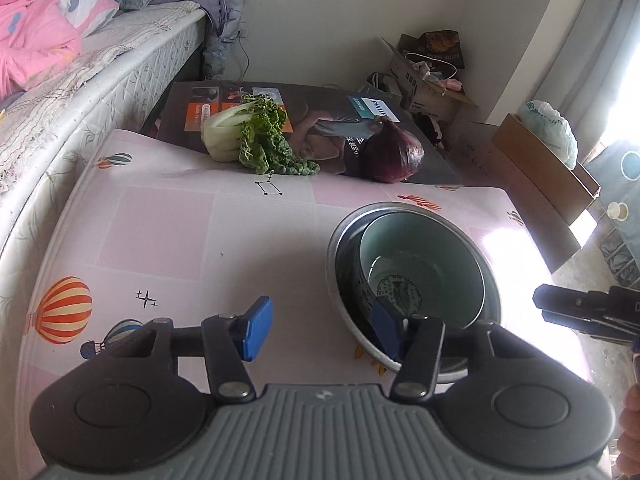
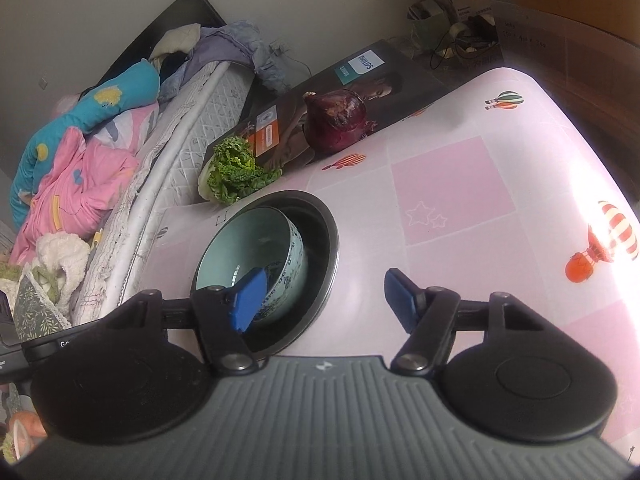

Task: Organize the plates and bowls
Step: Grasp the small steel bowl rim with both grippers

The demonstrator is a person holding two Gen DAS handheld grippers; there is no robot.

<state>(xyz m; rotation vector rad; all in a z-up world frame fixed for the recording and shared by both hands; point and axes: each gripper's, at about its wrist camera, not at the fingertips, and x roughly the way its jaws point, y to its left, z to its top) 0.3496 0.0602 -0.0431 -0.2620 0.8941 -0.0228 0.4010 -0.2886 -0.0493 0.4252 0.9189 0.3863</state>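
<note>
The pale green bowl [image 1: 424, 264] sits tilted inside the metal basin [image 1: 494, 300] on the bench [image 1: 208, 248], forward-right of the wide, empty left gripper [image 1: 320, 326] and forward-left of the wide, empty right gripper [image 2: 326, 300], both about equally near.

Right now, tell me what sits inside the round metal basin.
A pale green ceramic bowl with blue patterned outside sits tilted inside the round metal basin. The basin floor beneath it is hidden.

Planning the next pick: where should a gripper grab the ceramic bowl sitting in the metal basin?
Pinch the ceramic bowl by its rim, from above, on the side facing the basin's open gap: the bowl leans against one wall, so only there does an outer finger fit. Both left gripper and right gripper are open.
</note>
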